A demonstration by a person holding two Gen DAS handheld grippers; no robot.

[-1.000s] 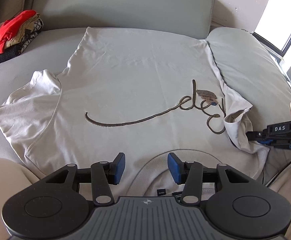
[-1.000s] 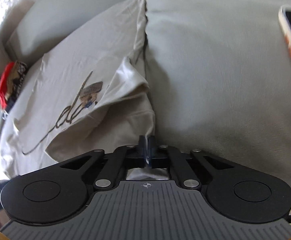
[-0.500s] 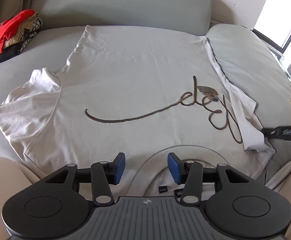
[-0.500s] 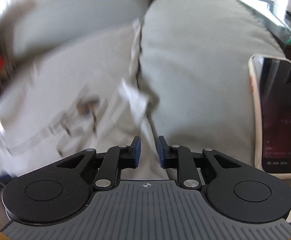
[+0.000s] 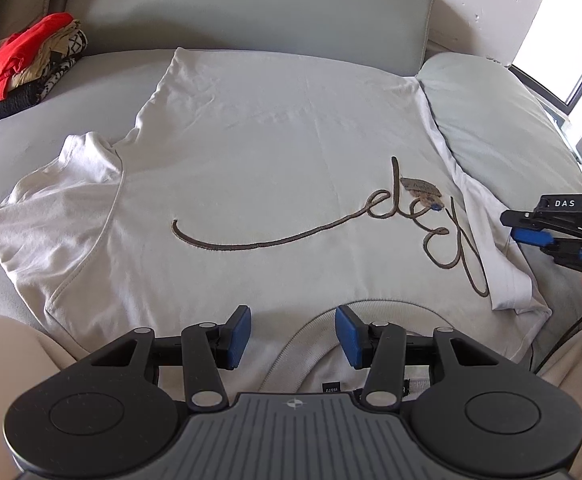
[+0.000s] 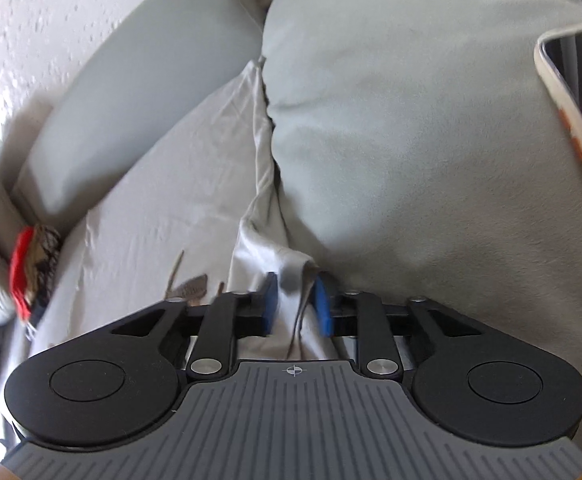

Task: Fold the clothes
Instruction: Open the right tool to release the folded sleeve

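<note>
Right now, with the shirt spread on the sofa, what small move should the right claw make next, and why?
Probably finish closing the right claw on the sleeve. Its jaws have just been closing, cloth sits bunched between the blue pads, yet gaps still show beside the fold. The white T-shirt lies flat, and the left claw is open over the collar, so a firm pinch should come before any fold inward.

Grey sofa (image 5: 103, 80), white t-shirt (image 5: 271, 140) spread flat on its seat, folded clothes pile (image 5: 23, 64) at far left
</note>
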